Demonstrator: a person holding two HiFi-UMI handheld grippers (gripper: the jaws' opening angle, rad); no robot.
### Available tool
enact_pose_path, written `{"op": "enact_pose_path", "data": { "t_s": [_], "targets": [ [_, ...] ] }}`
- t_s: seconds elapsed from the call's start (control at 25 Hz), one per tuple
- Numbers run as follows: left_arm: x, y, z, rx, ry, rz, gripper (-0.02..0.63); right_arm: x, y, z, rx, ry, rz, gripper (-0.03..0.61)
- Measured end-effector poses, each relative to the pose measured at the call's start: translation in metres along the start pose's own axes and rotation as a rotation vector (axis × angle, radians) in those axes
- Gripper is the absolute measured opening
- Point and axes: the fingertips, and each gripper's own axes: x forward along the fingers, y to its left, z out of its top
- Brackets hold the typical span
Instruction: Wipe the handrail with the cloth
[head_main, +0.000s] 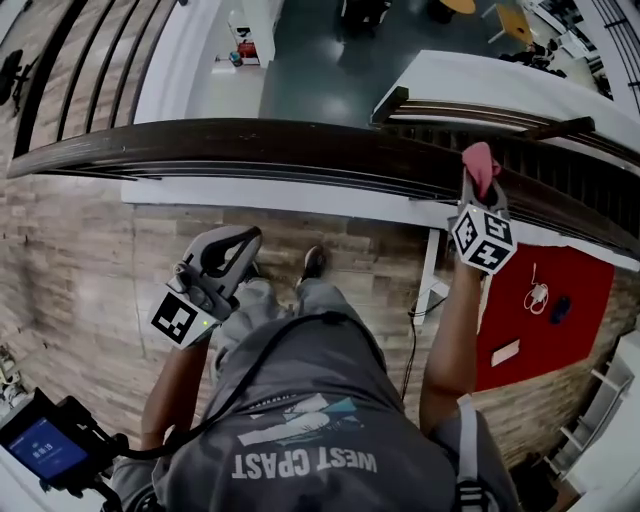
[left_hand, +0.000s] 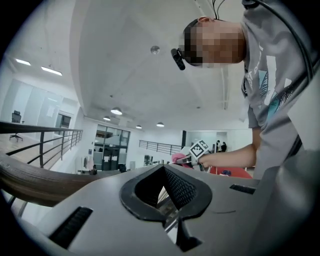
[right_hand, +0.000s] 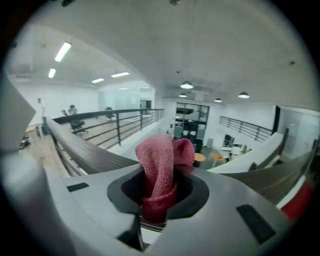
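The cloth (right_hand: 159, 167) is a small pink rag of coarse, looped weave. It looks light, limp and easy to crush, so it should fold round the rail without slipping, but it will also flop wherever it is not held. The right gripper (right_hand: 159, 200) has it clenched low down, in a doubled wad between the jaws. A soft folded lobe stands free above the tips, and that lobe is likely the part to press on the wood. Taking it by the bunched middle, as here, looks sound, since an edge hold would probably let it trail. In the head view the cloth sits at about 1 o'clock, right at the handrail (head_main: 250, 140). I cannot tell whether it touches. The handrail is a long, dark, curved wooden bar, smooth and faintly ridged along its length, running from 9 o'clock to 3 o'clock. It appears rigid and fixed, so it should take firm pressure. The left gripper (head_main: 235, 245) hangs at about 8 o'clock, well apart from the rail. Its ribbed pads are parted and there is nothing between them.
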Motion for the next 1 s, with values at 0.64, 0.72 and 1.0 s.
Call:
{"op": "enact_pose_path", "data": {
  "t_s": [0.64,0.72,1.0],
  "targets": [
    [-0.089,0.057,0.018,0.037,-0.065,0.174,0.0,0.033,0.142,0.038,0.022,-0.05,0.19,0.058],
    [-0.105,0.076,0.018,0.04,-0.068,0.165,0.0,0.039,0.22,0.046,-0.036,-0.042,0.27,0.06],
    [-0.194,0.166,0.027,0.067,-0.027,0.055,0.0,0.049,0.385,0.105,-0.063,-0.016,0.356,0.06]
  ]
}}
